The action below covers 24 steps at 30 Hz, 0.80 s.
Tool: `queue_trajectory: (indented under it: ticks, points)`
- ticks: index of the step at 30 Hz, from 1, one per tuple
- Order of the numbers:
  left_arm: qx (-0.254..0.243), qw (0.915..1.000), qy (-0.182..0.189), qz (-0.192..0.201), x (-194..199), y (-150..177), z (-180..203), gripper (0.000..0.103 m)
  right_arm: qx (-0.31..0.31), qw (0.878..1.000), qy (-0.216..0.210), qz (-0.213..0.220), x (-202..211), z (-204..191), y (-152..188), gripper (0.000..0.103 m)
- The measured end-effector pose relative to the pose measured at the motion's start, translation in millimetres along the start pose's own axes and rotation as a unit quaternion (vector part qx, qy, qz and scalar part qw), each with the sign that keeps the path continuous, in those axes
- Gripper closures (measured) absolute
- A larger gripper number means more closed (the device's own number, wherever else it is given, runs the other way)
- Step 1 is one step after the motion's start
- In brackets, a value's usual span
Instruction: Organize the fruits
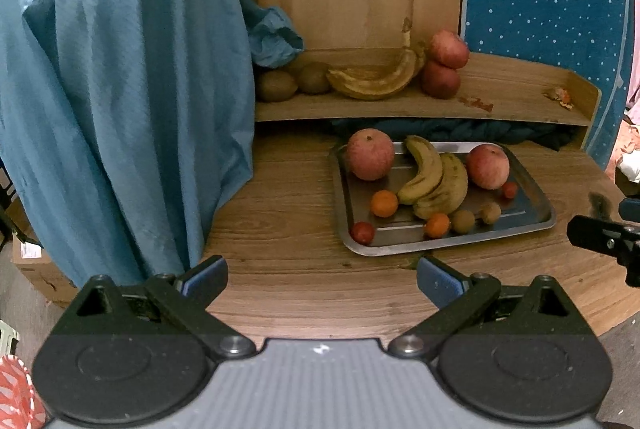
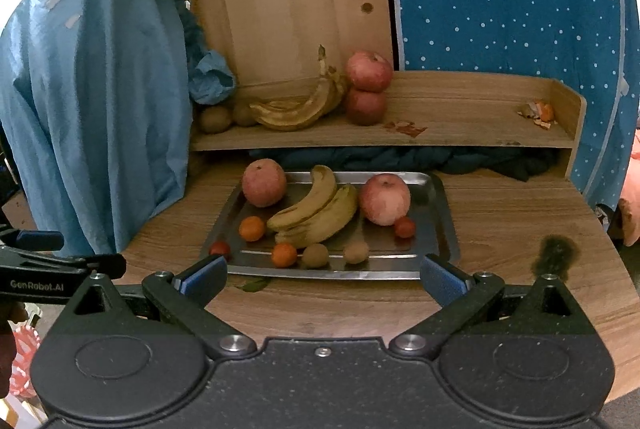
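A wooden table (image 2: 500, 229) with a raised wooden shelf (image 2: 460, 109) at the back, blue cloth (image 1: 100, 89) draped on the left.

Both the left tongs (image 1: 322, 277) and the right tongs (image 2: 324, 277) gape wide and hold nothing, hovering just short of a metal tray (image 2: 444, 225) carrying apples (image 2: 385, 199), bananas (image 2: 316, 213), small oranges (image 2: 252, 228), tomatoes and kiwis. More fruit sits on the shelf, partly hidden by the cloth. The left tongs, cut off in the right view, read "GenRobot.AI".
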<state>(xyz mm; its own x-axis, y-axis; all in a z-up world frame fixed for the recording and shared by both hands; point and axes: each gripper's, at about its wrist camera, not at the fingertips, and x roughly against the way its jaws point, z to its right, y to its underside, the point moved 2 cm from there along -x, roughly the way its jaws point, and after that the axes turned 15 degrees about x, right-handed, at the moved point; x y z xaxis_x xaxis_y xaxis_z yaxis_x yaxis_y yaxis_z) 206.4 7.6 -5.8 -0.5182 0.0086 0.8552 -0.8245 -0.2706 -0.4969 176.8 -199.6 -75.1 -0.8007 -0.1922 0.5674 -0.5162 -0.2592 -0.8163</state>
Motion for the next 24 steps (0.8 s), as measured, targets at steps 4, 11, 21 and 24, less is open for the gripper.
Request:
queue_trajectory:
  ticks: [4,11,21,24]
  points:
    - [-0.003,1.0,0.001,0.0,1.7,-0.3,-6.6,0.0,-0.001,1.0,0.001,0.005,1.6,-7.0,2.6,0.001]
    - [-0.005,0.9999,0.004,-0.014,1.3,7.7,-11.4,0.0,-0.003,1.0,0.002,-0.008,3.6,-13.5,11.4,0.001]
    - [-0.001,0.9996,0.011,-0.025,4.0,19.1,-11.1,0.0,-0.002,1.0,0.01,-0.017,12.9,-14.6,23.8,0.001]
    - [0.0,0.9995,0.011,-0.03,4.7,21.8,-11.2,0.0,-0.002,1.0,0.01,-0.022,14.4,-14.3,27.3,0.001]
